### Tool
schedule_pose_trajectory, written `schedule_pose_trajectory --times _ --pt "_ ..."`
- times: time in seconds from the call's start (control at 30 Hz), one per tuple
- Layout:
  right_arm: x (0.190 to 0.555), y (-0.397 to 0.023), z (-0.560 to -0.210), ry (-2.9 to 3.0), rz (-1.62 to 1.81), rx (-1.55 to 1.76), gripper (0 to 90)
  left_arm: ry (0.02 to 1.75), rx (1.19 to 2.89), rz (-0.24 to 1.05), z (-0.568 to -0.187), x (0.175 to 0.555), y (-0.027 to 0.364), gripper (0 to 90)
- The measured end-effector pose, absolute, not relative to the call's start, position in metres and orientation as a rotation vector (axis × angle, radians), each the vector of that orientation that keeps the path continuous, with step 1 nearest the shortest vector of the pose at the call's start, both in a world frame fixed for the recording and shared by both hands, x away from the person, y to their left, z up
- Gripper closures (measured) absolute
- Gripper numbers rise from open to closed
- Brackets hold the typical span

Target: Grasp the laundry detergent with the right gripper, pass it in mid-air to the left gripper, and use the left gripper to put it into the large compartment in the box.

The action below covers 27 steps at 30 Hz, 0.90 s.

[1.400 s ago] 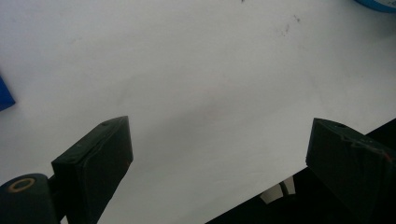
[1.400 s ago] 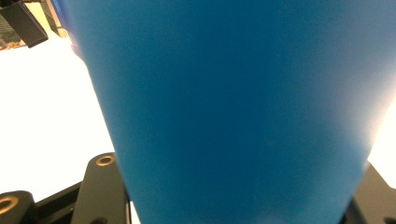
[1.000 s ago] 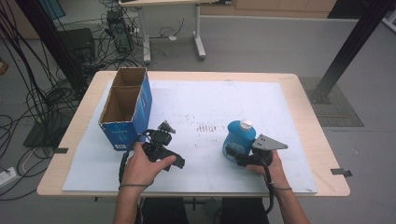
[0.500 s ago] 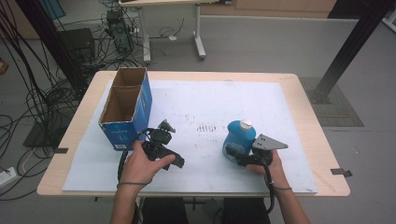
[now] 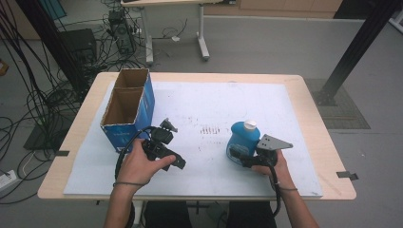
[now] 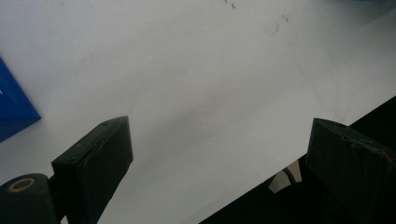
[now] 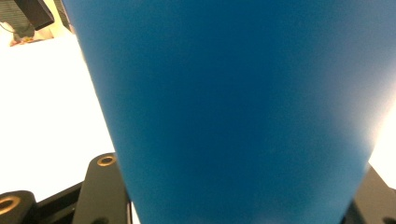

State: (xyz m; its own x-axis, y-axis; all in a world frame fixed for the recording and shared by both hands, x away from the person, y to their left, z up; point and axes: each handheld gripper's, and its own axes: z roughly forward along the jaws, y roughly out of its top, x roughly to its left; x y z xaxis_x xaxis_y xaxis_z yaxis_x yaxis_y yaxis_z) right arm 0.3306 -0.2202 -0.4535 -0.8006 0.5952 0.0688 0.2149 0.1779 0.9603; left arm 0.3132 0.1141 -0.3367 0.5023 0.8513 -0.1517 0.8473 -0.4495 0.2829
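A blue bottle (image 5: 243,138) with a white cap stands upright on the white sheet at the front right. My right gripper (image 5: 240,156) is shut on its lower body, and the bottle's blue wall (image 7: 233,112) sits close up between the jaws in the right gripper view. My left gripper (image 5: 175,145) is held over the sheet at the front left, just right of a blue cardboard box (image 5: 127,111). Its jaws stand wide apart with nothing between them (image 6: 219,154), only bare sheet below.
The open-topped box has two compartments and stands near the table's left edge; its blue corner (image 6: 14,107) shows in the left gripper view. A white sheet (image 5: 214,104) covers most of the wooden table (image 5: 328,142). Cables and desk legs lie on the floor beyond.
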Motion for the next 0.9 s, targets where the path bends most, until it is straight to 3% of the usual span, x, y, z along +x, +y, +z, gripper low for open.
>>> schedule_pose_trajectory --times 0.9 --pt "0.342 -0.217 -0.411 2.341 1.765 0.578 41.5 1.174 2.513 0.065 -0.286 0.313 0.103 7.5"
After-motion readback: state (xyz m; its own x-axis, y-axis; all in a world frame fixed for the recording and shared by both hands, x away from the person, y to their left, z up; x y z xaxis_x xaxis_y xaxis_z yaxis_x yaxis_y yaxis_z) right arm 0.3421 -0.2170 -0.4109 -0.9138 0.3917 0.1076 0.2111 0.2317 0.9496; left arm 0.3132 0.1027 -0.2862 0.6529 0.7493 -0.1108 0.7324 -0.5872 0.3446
